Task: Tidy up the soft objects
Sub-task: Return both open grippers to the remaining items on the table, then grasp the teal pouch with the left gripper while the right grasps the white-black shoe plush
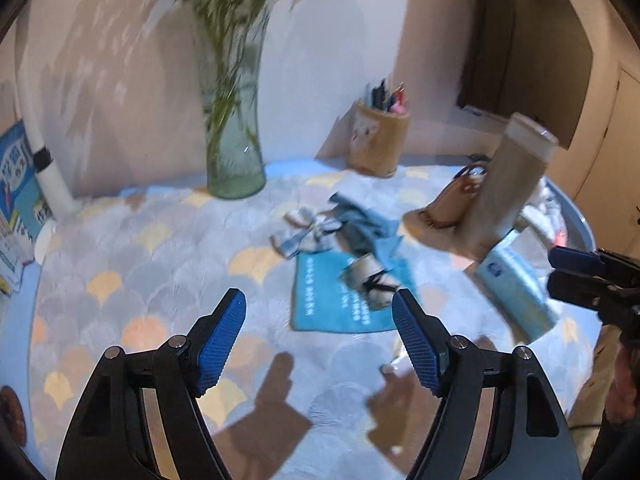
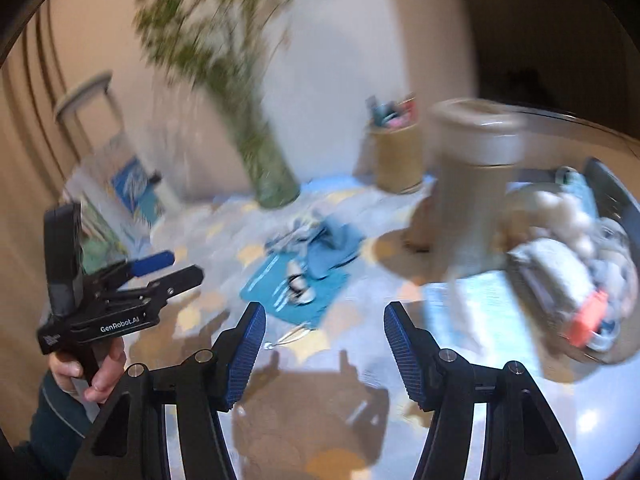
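Blue ribbed pads of left hand-held gripper (image 1: 318, 326) spread apart above scallop-patterned pastel cloth covering round desk (image 1: 132, 256), nothing between them. Right hand-held gripper (image 2: 324, 338) likewise spread and empty; also visible at right edge of left wrist view (image 1: 576, 276), held above the desk. Person's left hand (image 2: 86, 372) wrapped around black handle, seen at lower left of right wrist view.

Centre of desk: flat teal rectangular cloth with white print (image 1: 336, 300), (image 2: 292, 288). On its far edge, crumpled blue-grey fabric piece (image 1: 366, 226); just beside that, to the left, grey-and-cream ribbon bow (image 1: 306, 232); on the teal cloth itself, small cream-and-black folded soft item (image 1: 370, 280).

Right side: tall beige cylindrical container with pale lid (image 1: 510, 184), tilted in left wrist view; brown leather pouch (image 1: 448, 204) at its base; light-blue soft tissue pack (image 1: 516, 292) nearer the camera. Grey round basket (image 2: 618, 200) at far right, filled with pale soft items and one orange-red piece; contents blurred.

Rear: clear green glass vase with leafy stems (image 1: 234, 148); tan woven pen holder with pens (image 1: 378, 140) near the wall. Blue printed booklets (image 1: 18, 188) at left edge.
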{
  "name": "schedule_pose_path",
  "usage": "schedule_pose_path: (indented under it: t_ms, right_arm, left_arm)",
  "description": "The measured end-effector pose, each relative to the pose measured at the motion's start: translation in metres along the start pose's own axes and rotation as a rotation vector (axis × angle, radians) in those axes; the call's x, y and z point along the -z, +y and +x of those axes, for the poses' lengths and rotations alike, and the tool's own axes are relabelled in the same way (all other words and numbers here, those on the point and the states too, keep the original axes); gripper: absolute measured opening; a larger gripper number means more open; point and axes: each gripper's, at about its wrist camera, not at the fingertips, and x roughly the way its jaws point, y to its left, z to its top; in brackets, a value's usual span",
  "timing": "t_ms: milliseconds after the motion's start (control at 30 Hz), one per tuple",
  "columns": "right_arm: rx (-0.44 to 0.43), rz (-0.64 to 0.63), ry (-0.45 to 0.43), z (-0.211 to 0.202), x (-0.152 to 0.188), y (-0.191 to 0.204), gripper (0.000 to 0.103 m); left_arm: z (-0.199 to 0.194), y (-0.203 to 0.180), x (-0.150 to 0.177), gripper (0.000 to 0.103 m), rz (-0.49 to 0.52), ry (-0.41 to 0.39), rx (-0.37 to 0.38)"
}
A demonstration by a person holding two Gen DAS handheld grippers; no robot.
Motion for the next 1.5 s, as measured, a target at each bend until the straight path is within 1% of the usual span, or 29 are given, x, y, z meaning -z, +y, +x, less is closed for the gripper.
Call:
schedule_pose_path:
  t_ms: [67,100,133,200,267,333,400,467,500,600,667,767,833,900,1000,1100,1133,1200,1300,1367,1467,1500]
  right_arm:
    - [-0.008,-0.021,0.031,0.025,-0.003,0.013,0.060]
    - [-0.015,-0.017,0.056,0.039,-0.004,0.015,0.060]
    - [-0.024,-0.013,0.076,0.051,-0.005,0.018,0.060]
    - [-0.041,-0.024,0.098,0.077,-0.007,0.024,0.059]
    - [-0.028,-0.050,0.119,0.101,-0.011,0.031,0.054]
    - [-0.006,-0.057,0.144,0.123,-0.013,0.035,0.053]
    - [0.014,-0.058,0.163,0.143,-0.015,0.036,0.053]
    - [0.043,-0.064,0.173,0.161,-0.017,0.036,0.051]
    - [0.054,-0.068,0.178,0.167,-0.017,0.036,0.047]
    - [0.078,-0.083,0.201,0.184,-0.013,0.037,0.027]
    - [0.076,-0.089,0.176,0.178,-0.012,0.037,0.024]
    - [0.030,-0.019,0.091,0.147,-0.015,0.025,0.023]
    - [0.045,0.049,0.044,0.123,-0.017,0.009,0.023]
    - [0.058,0.097,0.029,0.107,-0.017,-0.007,0.023]
    - [0.069,0.125,0.026,0.093,-0.015,-0.019,0.023]
    - [0.062,0.127,0.025,0.087,-0.011,-0.022,0.023]
    - [0.057,0.128,0.027,0.086,-0.010,-0.023,0.023]
    - [0.052,0.125,0.038,0.089,-0.006,-0.024,0.023]
    - [0.049,0.122,0.050,0.096,-0.002,-0.026,0.023]
    - [0.040,0.126,0.057,0.100,0.000,-0.027,0.023]
    - [0.034,0.129,0.070,0.109,0.003,-0.028,0.023]
    - [0.031,0.131,0.075,0.113,0.004,-0.028,0.023]
  left_arm:
    - [0.009,0.005,0.003,0.072,-0.016,0.008,0.003]
    - [0.013,0.009,0.002,0.070,-0.031,0.014,0.010]
    - [0.020,0.014,0.001,0.067,-0.052,0.020,0.020]
    - [0.029,0.023,-0.002,0.065,-0.089,0.030,0.031]
    - [0.045,0.033,-0.002,0.065,-0.132,0.042,0.040]
    - [0.060,0.041,0.000,0.065,-0.169,0.062,0.071]
    - [0.066,0.043,0.002,0.065,-0.172,0.074,0.079]
    - [0.070,0.041,0.004,0.065,-0.152,0.078,0.083]
    - [0.071,0.038,0.005,0.065,-0.137,0.083,0.081]
    - [0.073,0.027,0.007,0.066,-0.076,0.102,0.074]
    - [0.074,0.016,0.009,0.067,-0.024,0.123,0.079]
    - [0.074,-0.007,0.012,0.075,0.059,0.143,0.116]
    - [0.075,-0.028,0.013,0.076,0.123,0.160,0.139]
    - [0.078,-0.049,0.014,0.077,0.182,0.180,0.151]
    - [0.090,-0.081,0.020,0.078,0.265,0.230,0.128]
    - [0.102,-0.095,0.027,0.079,0.299,0.244,0.054]
    - [0.101,-0.094,0.026,0.082,0.297,0.226,0.041]
    - [0.099,-0.085,0.020,0.082,0.267,0.200,-0.019]
    - [0.090,-0.060,0.009,0.083,0.180,0.161,-0.005]
    - [0.087,-0.045,0.004,0.084,0.138,0.121,-0.054]
    - [0.090,-0.026,-0.002,0.084,0.075,0.113,-0.111]
    - [0.094,-0.017,-0.003,0.083,0.052,0.122,-0.113]
